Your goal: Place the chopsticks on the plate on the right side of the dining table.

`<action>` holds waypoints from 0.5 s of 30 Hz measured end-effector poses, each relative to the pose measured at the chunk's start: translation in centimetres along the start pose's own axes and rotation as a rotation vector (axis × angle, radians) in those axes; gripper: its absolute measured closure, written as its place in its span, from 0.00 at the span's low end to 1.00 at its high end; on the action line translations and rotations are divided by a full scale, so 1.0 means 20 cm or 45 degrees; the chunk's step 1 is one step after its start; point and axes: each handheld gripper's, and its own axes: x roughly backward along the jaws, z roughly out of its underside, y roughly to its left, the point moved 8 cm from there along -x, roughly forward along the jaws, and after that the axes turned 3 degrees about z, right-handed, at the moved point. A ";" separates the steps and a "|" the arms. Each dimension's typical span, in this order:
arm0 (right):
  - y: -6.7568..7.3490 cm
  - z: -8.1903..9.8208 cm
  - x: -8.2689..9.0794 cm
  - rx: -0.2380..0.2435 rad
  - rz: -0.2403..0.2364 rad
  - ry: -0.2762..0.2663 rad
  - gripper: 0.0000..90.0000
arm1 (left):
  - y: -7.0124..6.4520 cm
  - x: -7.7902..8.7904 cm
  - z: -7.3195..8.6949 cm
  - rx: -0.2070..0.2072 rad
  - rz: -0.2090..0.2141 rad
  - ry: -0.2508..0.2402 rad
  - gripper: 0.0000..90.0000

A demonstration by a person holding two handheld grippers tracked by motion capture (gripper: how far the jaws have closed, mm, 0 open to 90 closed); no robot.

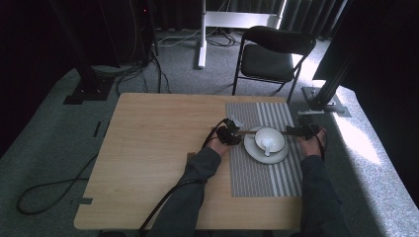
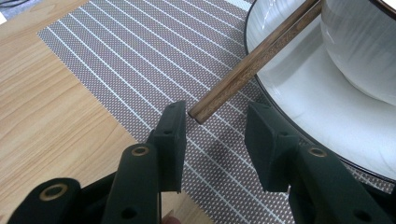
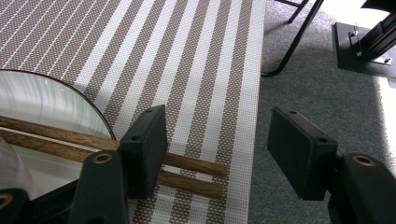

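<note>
Wood table point(image 1: 148, 148) w/ striped placemat point(image 2: 140, 60); on the mat a plate point(image 2: 299, 88), chopsticks point(image 3: 187, 170) across its rim. My left gripper point(image 2: 215, 123) and right gripper point(image 3: 219, 140) flank the plate, jaws released, nothing pinched.

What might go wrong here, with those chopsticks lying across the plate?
The chopsticks rest across the plate rim beside the bowl, with neither hand-held gripper closed on them. A nudge from the left hand-held gripper, whose open jaws flank one tip, may roll them off. The right hand-held gripper has one jaw over the other ends, so a careless close might push them apart or tip the bowl.
</note>
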 end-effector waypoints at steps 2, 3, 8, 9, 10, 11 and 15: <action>0.00 0.00 0.00 0.000 -0.001 0.000 0.41 | 0.00 0.00 0.00 0.000 0.000 -0.001 0.65; 0.00 0.00 0.00 0.001 -0.001 0.002 0.41 | 0.00 0.00 0.00 -0.001 0.000 0.000 0.65; 0.00 0.00 0.01 -0.001 0.001 -0.007 0.41 | 0.00 0.01 0.00 -0.001 0.002 -0.005 0.65; -0.01 0.00 0.01 -0.005 0.003 -0.010 0.41 | 0.00 0.01 0.00 -0.001 0.003 -0.003 0.65; -0.01 0.00 0.01 -0.004 0.003 -0.009 0.41 | 0.00 0.01 0.00 0.000 0.003 0.000 0.65; -0.01 0.00 0.01 -0.003 0.004 -0.005 0.41 | 0.00 0.01 0.00 0.000 0.004 0.002 0.65; -0.03 0.00 0.01 -0.012 0.013 -0.004 0.41 | 0.00 0.01 0.01 -0.003 0.006 0.004 0.65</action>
